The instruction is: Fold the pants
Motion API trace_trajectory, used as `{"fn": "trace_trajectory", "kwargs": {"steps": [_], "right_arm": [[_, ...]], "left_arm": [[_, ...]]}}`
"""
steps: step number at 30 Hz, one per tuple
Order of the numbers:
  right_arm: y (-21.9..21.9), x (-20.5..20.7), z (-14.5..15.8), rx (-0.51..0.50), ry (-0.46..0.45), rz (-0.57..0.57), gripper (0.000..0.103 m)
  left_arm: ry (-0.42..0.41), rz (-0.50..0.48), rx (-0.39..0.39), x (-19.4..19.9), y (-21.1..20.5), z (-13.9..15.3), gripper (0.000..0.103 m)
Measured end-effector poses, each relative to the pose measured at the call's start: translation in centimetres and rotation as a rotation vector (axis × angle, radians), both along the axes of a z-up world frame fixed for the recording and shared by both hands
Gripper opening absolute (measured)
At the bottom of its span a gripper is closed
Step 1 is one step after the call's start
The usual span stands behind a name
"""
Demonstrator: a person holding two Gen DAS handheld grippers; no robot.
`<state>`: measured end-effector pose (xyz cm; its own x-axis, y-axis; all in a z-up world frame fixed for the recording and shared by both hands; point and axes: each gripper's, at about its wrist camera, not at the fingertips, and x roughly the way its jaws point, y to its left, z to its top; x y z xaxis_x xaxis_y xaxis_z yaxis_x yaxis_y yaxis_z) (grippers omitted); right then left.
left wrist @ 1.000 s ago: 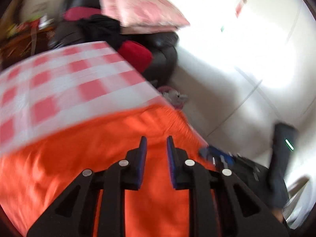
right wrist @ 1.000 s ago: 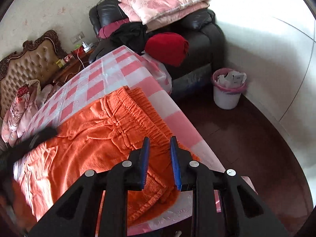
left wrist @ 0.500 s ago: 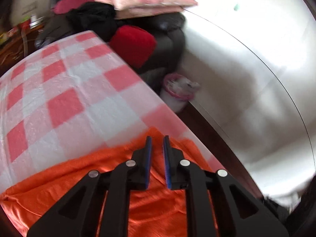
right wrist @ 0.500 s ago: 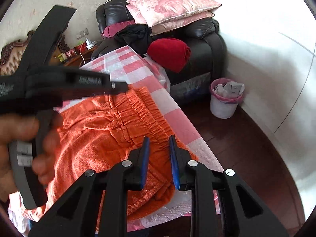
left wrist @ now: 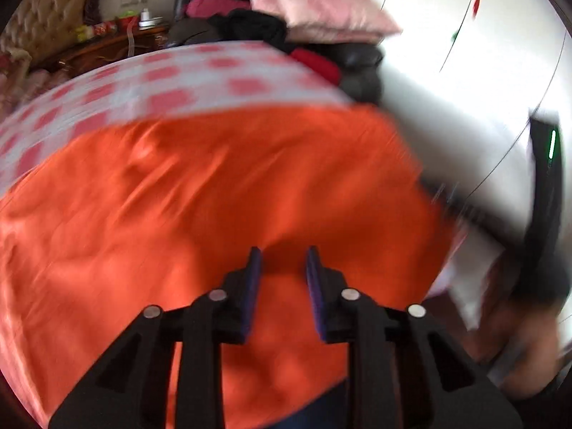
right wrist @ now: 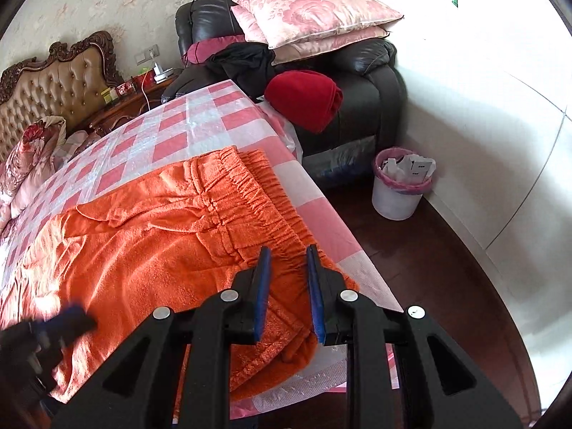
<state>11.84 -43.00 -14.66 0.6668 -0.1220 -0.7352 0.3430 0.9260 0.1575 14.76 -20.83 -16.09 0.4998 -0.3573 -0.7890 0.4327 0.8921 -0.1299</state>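
Orange pants (right wrist: 161, 243) lie spread on the checked bed cover, their gathered waistband (right wrist: 257, 193) toward the bed's right edge. My right gripper (right wrist: 286, 248) hovers over the near end of the waistband, open by a narrow gap, with nothing pinched. My left gripper (left wrist: 282, 250) is over the middle of the pants (left wrist: 214, 196). Its jaws are opening and no cloth is between the pads. The left wrist view is blurred by motion. The left gripper's tip (right wrist: 71, 318) shows low at the left of the right wrist view. The right gripper's body (left wrist: 547, 196) shows at the right of the left wrist view.
The red and white checked cover (right wrist: 200, 121) ends at a bed edge on the right, above dark wood floor. Beyond stand a black armchair (right wrist: 375, 82) with pink pillows (right wrist: 314, 10) and a red cloth (right wrist: 304, 100), and a waste bin (right wrist: 397, 196). A tufted headboard (right wrist: 53, 82) is at the far left.
My left gripper swung from the pants' far edge down and back over their middle, and its jaws widened. The right gripper stayed in place.
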Motion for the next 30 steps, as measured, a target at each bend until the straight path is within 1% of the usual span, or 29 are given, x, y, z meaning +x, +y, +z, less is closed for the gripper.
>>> {"fn": "trace_trajectory", "kwargs": {"steps": [1, 2, 3, 5, 8, 12, 14, 17, 18, 19, 21, 22, 23, 24, 25, 26, 27, 28, 29, 30], "right_arm": [[0.0, 0.0, 0.0, -0.002, 0.002, 0.002, 0.022], [0.0, 0.0, 0.0, -0.005, 0.001, 0.004, 0.022], [0.1, 0.0, 0.0, -0.009, 0.001, 0.005, 0.022], [0.3, 0.2, 0.0, -0.028, 0.004, 0.007, 0.022], [0.5, 0.2, 0.0, -0.048, 0.008, 0.007, 0.022], [0.6, 0.4, 0.0, -0.064, 0.022, 0.017, 0.022], [0.8, 0.4, 0.0, -0.080, 0.030, 0.022, 0.022], [1.5, 0.6, 0.0, -0.139, 0.052, 0.030, 0.022], [1.7, 0.8, 0.0, -0.164, 0.062, 0.033, 0.022], [1.9, 0.9, 0.0, -0.178, 0.070, 0.035, 0.022], [2.0, 1.1, 0.1, -0.190, 0.088, 0.039, 0.022], [1.9, 1.2, 0.2, -0.190, 0.098, 0.042, 0.022], [1.9, 1.3, 0.2, -0.188, 0.104, 0.045, 0.022], [1.8, 1.5, 0.3, -0.187, 0.121, 0.051, 0.022], [1.7, 1.8, 0.6, -0.199, 0.143, 0.048, 0.026], [1.6, 2.0, 1.0, -0.215, 0.163, 0.030, 0.028], [1.7, 2.1, 1.6, -0.235, 0.172, 0.005, 0.028], [2.0, 2.1, 2.3, -0.251, 0.160, -0.001, 0.028], [2.7, 1.9, 3.2, -0.267, 0.127, 0.014, 0.028], [4.1, 1.7, 4.3, -0.286, 0.084, 0.061, 0.029]], "left_arm": [[-0.021, 0.001, 0.021, -0.6, 0.7, -0.1, 0.020], [-0.038, 0.018, 0.042, -1.0, 1.8, 0.0, 0.020], [-0.045, 0.041, 0.040, -1.1, 2.9, 0.1, 0.020], [-0.034, 0.099, 0.011, -1.2, 6.0, 0.2, 0.020], [-0.025, 0.200, -0.003, -1.1, 10.6, -0.1, 0.020], [-0.036, 0.293, -0.022, -1.7, 16.1, -0.1, 0.021], [-0.041, 0.359, -0.027, -1.9, 19.1, -0.1, 0.021], [-0.061, 0.461, -0.031, -2.9, 23.9, 0.1, 0.022], [-0.057, 0.498, -0.044, -3.1, 25.7, 0.0, 0.021], [-0.055, 0.529, -0.077, -3.3, 27.6, 0.0, 0.020], [-0.057, 0.608, -0.080, -3.5, 30.6, 0.2, 0.020], [-0.062, 0.648, -0.078, -4.0, 31.9, 0.2, 0.022], [-0.070, 0.676, -0.084, -4.2, 33.0, 0.4, 0.029], [-0.078, 0.695, -0.088, -4.4, 33.9, 0.4, 0.031], [-0.088, 0.712, -0.078, -4.6, 34.8, 0.5, 0.032], [-0.099, 0.713, -0.070, -4.6, 35.4, 0.6, 0.032], [-0.110, 0.709, -0.063, -4.8, 35.8, 0.8, 0.033], [-0.118, 0.709, -0.056, -4.9, 36.2, 0.8, 0.036], [-0.125, 0.724, -0.041, -4.9, 36.9, 0.8, 0.036], [-0.128, 0.741, -0.036, -4.9, 37.4, 0.7, 0.036]]}}
